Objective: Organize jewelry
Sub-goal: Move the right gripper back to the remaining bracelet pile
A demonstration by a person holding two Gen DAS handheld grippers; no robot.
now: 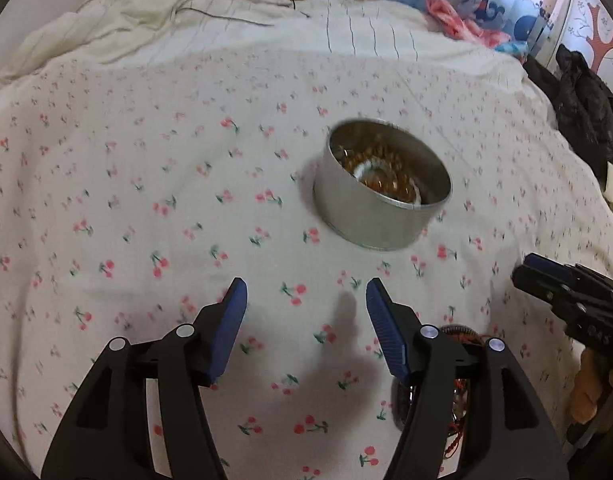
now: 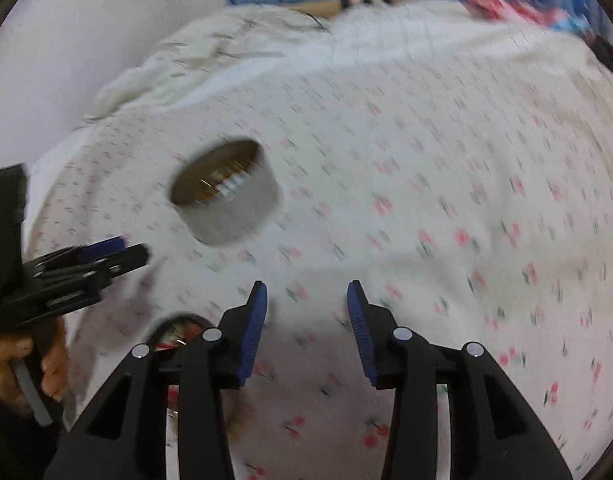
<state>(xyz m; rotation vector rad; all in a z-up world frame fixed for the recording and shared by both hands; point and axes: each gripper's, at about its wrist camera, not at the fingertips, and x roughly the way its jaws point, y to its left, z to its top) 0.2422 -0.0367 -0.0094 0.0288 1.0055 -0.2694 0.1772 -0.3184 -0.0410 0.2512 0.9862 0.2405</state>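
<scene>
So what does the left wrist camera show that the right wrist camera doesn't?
Only the left wrist view shows a dark garment at the bed's right edge, and amber beads sharp inside the tin. Only the right wrist view shows the hand holding the left gripper. Both share the round metal tin on the cherry-print sheet, with each gripper's jaws open and empty.
</scene>
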